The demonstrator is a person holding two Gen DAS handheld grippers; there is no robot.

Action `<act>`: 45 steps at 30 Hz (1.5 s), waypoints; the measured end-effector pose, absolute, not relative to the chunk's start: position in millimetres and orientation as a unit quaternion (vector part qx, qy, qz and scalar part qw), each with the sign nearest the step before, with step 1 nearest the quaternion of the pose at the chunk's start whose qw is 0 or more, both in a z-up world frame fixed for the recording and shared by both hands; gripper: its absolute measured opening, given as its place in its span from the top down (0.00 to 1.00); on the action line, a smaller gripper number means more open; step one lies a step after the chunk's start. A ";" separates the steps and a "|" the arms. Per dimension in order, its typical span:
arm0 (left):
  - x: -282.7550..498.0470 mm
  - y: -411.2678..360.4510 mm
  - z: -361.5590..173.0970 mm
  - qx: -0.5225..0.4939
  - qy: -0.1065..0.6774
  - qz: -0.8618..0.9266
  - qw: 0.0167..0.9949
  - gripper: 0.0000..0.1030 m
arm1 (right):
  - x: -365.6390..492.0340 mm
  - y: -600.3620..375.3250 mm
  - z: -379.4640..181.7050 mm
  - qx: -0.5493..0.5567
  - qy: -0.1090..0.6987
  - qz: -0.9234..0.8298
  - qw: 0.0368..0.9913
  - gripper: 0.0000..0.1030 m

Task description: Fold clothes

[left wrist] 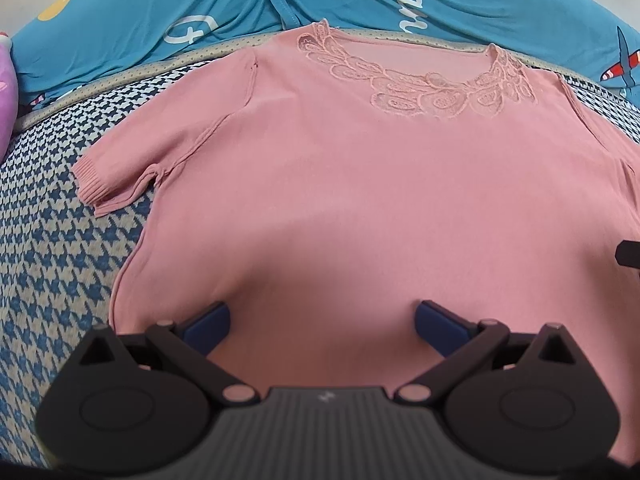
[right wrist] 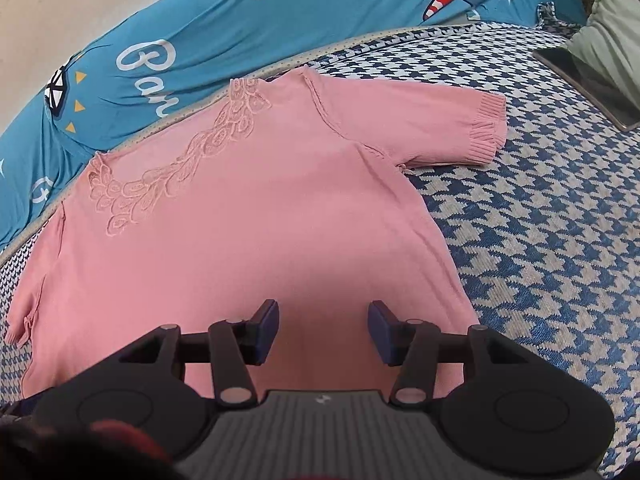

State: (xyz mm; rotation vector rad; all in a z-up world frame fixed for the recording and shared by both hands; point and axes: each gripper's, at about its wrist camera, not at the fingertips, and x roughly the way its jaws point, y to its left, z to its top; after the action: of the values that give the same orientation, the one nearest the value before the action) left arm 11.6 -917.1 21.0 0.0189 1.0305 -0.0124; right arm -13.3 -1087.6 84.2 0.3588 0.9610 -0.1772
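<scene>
The left claw point(left wrist: 322, 330) stood wide open over the bottom hem of the top point(left wrist: 340, 184), its two blue pads point(left wrist: 208, 328) well apart with bare pink cloth between them and nothing gripped; whether the pads touched the fabric could not be told. The right claw point(right wrist: 323, 330) was open too, less widely, also low over the hem and holding nothing. One pink top point(right wrist: 224, 220) lay flat, front up, on the houndstooth cover point(right wrist: 540, 240), its lace collar point(left wrist: 420, 84) toward 12 o'clock. It had two short ribbed sleeves: one point(left wrist: 116, 168) reached toward 9 o'clock in the left view, the other point(right wrist: 460, 120) toward 2 o'clock in the right view. One blue printed sheet point(left wrist: 180, 8) was bunched beyond the collar. One dark flat slab point(right wrist: 592, 84) lay at 2 o'clock in the right view.
</scene>
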 end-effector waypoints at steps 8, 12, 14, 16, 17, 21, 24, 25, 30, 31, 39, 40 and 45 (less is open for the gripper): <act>11.6 -914.2 20.4 0.003 0.495 -0.010 0.869 0.00 | -14.3 -1085.0 82.7 0.150 0.464 -0.080 0.869 0.51; 10.9 -913.4 20.2 0.001 0.494 -0.009 0.869 0.00 | -15.0 -1091.5 82.2 0.166 0.461 -0.076 0.869 0.52; 10.7 -912.9 20.1 -0.001 0.494 -0.009 0.869 0.00 | -16.6 -1095.8 84.3 0.177 0.454 -0.078 0.870 0.52; 10.4 -912.3 20.0 -0.002 0.495 -0.007 0.869 0.00 | -18.2 -1100.1 86.4 0.188 0.448 -0.080 0.871 0.52; 10.4 -912.3 19.9 -0.002 0.495 -0.007 0.869 0.00 | -19.0 -1103.0 88.4 0.190 0.441 -0.083 0.873 0.52; 9.4 -912.1 20.0 -0.002 0.494 -0.004 0.869 0.00 | -22.0 -1119.1 97.6 0.194 0.416 -0.092 0.884 0.52; 8.7 -911.1 20.1 -0.001 0.494 -0.005 0.870 0.00 | -23.6 -1139.1 100.3 0.206 0.399 -0.103 0.887 0.52; 8.5 -910.9 20.2 -0.001 0.494 -0.005 0.870 0.00 | -24.4 -1146.8 100.9 0.210 0.393 -0.109 0.888 0.52; 7.7 -910.7 20.5 0.003 0.490 -0.007 0.872 0.00 | -25.8 -1187.4 99.3 0.238 0.365 -0.145 0.888 0.52; 7.8 -910.5 20.8 0.003 0.490 -0.006 0.872 0.00 | -25.6 -1196.4 97.2 0.246 0.362 -0.156 0.885 0.52; 11.6 -908.6 30.8 0.003 0.475 -0.005 0.880 0.00 | -20.7 -1247.7 79.8 0.312 0.336 -0.194 0.867 0.52; 11.8 -908.3 32.5 0.003 0.472 -0.004 0.882 0.00 | -19.3 -1250.9 77.7 0.316 0.334 -0.197 0.866 0.52; 12.9 -906.2 39.7 0.004 0.456 0.000 0.890 0.00 | -12.9 -1266.6 64.7 0.372 0.331 -0.194 0.845 0.52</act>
State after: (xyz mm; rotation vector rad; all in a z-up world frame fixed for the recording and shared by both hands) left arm 12.9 -906.2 39.7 0.0074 0.9460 -0.0007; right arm -12.9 -1266.6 64.8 0.7852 0.6984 -0.4085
